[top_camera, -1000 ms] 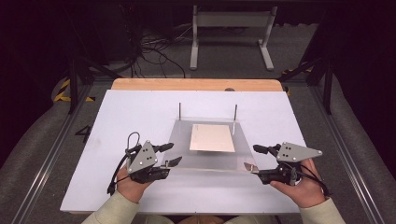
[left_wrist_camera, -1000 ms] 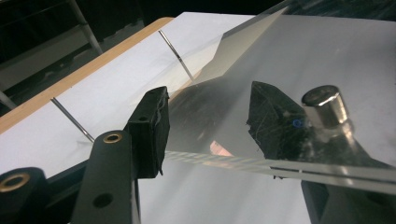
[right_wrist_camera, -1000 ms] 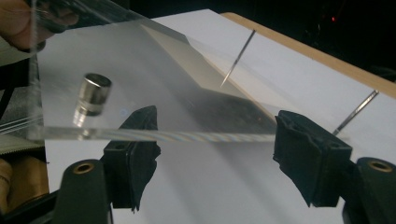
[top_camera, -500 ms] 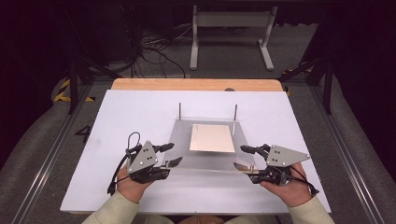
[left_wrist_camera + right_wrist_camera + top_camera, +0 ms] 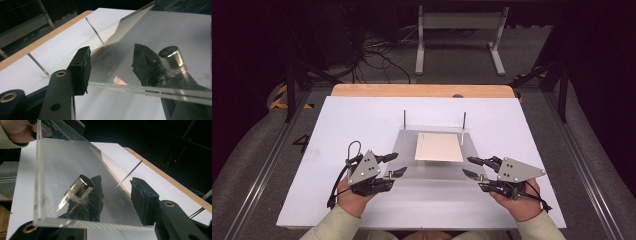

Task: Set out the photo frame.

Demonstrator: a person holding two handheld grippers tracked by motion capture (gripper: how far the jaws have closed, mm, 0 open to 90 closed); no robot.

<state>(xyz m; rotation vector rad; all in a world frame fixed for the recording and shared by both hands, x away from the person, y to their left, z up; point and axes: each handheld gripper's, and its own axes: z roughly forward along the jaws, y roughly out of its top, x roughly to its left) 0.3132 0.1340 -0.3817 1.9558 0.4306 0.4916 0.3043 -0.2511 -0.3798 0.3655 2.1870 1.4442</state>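
A clear acrylic plate (image 5: 432, 172) lies in the middle of the white board over a beige sheet (image 5: 439, 146). My left gripper (image 5: 393, 165) is at its near left corner. One jaw reaches under the plate beneath a short metal peg (image 5: 171, 57). The other jaw's pad (image 5: 82, 70) stands at the plate's left edge. My right gripper (image 5: 469, 166) mirrors this at the near right corner: one jaw under the plate below a peg (image 5: 80, 187), the other just outside the edge. Its jaws have just been closing, with the corner between them; no squeeze shows.
Two thin upright rods (image 5: 405, 119) (image 5: 464, 121) stand at the plate's far corners. The white board (image 5: 352, 125) lies on a wooden table (image 5: 422, 90). Beyond are a dark floor, cables and a metal stand (image 5: 459, 35).
My right gripper has slid left to the plate's near right corner, and its jaws have narrowed around that corner. The left gripper has stayed put.
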